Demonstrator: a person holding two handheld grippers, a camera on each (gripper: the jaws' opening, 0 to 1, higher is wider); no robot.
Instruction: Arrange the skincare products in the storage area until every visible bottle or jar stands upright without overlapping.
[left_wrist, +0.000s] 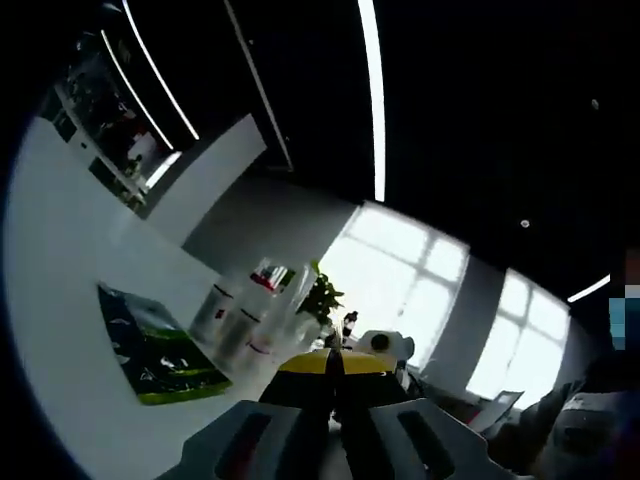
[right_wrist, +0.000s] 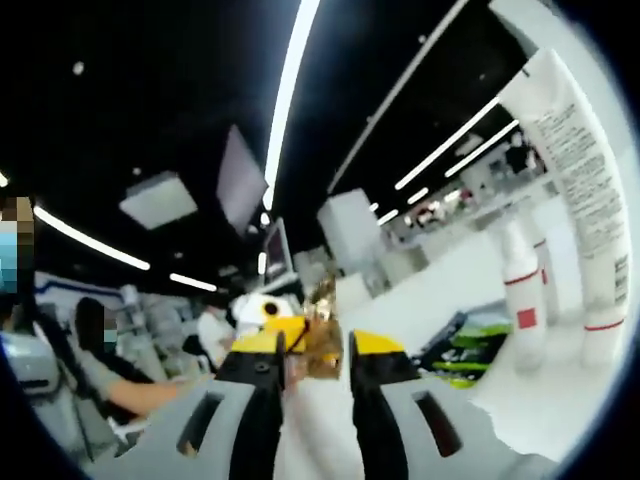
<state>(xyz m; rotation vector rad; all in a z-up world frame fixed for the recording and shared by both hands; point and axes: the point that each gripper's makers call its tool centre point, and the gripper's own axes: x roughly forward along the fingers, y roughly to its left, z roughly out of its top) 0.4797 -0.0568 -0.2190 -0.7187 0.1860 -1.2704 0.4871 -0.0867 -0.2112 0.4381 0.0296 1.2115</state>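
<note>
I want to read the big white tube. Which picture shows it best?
The right gripper view: the big white tube is close, with printed lines showing. The left gripper view shows only smaller white bottles, far off.

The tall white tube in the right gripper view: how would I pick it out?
Look at the white counter on the right of the right gripper view. The tall white tube rises at its far right edge. Unlike the shorter red-banded bottle beside it, it carries lines of small print.
</note>
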